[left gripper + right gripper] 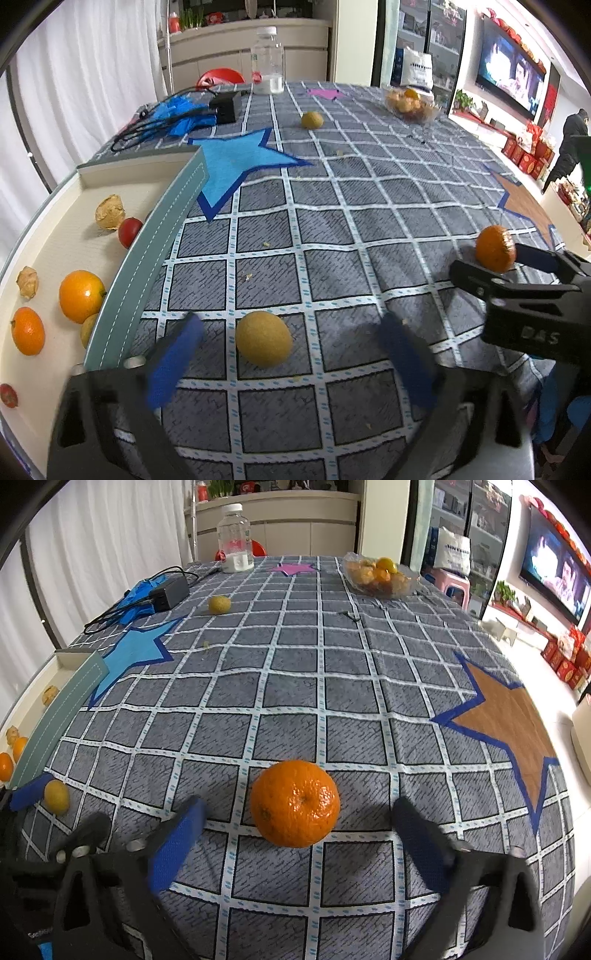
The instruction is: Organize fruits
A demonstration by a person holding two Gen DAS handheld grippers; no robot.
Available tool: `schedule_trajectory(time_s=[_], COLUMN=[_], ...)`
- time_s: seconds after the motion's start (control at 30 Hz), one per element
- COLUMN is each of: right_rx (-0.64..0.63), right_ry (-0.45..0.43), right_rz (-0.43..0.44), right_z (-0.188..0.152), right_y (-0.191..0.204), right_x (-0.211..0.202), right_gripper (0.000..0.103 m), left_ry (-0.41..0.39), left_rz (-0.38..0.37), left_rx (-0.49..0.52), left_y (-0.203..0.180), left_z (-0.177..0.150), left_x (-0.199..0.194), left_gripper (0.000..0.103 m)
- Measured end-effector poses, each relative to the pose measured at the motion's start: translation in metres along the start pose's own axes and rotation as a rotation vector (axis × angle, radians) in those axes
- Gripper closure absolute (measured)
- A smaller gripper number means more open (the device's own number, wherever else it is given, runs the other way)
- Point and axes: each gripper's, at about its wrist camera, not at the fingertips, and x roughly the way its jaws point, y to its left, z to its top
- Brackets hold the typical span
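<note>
Tray [168, 236] at far left holds oranges and small fruits. Left tongs [288, 347] stand released around a yellow fruit [263, 339] on the bench [369, 206], pads clear. Right tongs [299, 834] stand released around an orange [295, 803], not touching.

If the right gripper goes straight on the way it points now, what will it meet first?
Most likely the round orange mandarin, lying on the checked tablecloth between the right gripper's open blue-padded fingers, not yet touched.
</note>
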Motion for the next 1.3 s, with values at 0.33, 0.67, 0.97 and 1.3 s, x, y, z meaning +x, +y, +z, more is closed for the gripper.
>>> schedule_trajectory(time_s=[0.33, 0.67, 0.97, 1.3], right_rx=[0.076, -0.039, -0.192, -0.345], right_ry=[0.026, 0.022, 0.055, 0.077], right_rz=[0.238, 0.388, 0.51, 0.471], right_z=[-0.003, 0.022, 0.049, 0.054], right_y=[-0.013, 0.056, 0.164, 0.24], right_x=[-0.016, -0.036, -0.029, -0.01], right_gripper=[0.062, 0.062, 0.062, 0.048], left_ry=[-0.027, -0.155, -0.155, -0.104], left_rz=[-0.152, -0.075, 0.132, 0.237], left_rx=[-0.039, -0.097, -0.229, -0.26], left_y=[0.007, 0.068, 0.151, 0.178], left_z=[-0.002, 0.005, -0.008, -0.027], left_x=[-0.024, -0.078, -0.082, -0.064], left_gripper=[0.075, 0.075, 0.075, 0.065])
